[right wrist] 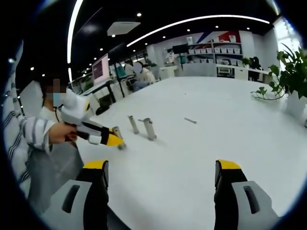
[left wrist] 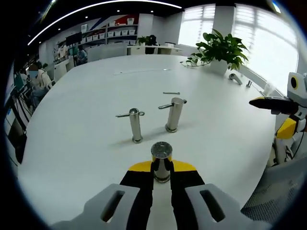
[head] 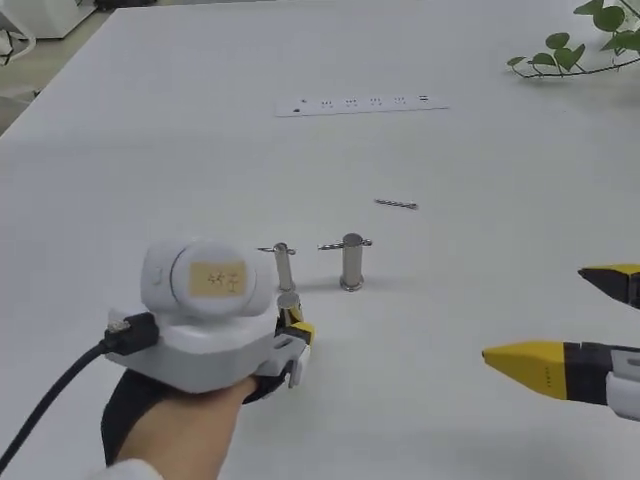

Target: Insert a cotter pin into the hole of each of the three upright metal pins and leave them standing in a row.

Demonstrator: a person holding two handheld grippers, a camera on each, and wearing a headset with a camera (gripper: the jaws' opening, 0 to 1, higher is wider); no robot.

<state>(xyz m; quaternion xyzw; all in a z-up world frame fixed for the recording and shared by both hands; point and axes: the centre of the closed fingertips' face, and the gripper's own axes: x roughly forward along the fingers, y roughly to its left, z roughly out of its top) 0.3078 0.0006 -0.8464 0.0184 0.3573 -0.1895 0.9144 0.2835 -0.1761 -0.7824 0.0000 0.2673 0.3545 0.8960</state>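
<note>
At seven o'clock in the head view, a hand (head: 190, 420) carries the left gripper (left wrist: 161, 175). Its jaws are clamped on the lower shaft of a bare pin (left wrist: 161, 152). In the left gripper view this pin stands upright between the yellow tips, head up, with nothing through it. The low grip probably keeps the top of the pin clear and steadies it for threading.

At twelve o'clock from the held pin, just beyond it, stands the slim pin (head: 283, 262). The thick pin (head: 351, 262) is at two o'clock. Both are upright on the table (head: 180, 150) and near each other. Each has a fitted cotter pin (head: 335, 245) crossing its head, so two of the three look done. The held pin sits in front of the slim one rather than in line with the pair, so the row looks unfinished.

The loose cotter pin (head: 396, 204) lies flat at one o'clock from the thick pin, apart from it. At four o'clock in the head view is the right gripper (head: 533, 312). Its jaws are spread wide and hold nothing, and it is well apart from the loose cotter pin. It is likely spread that way to pick the pin up.
</note>
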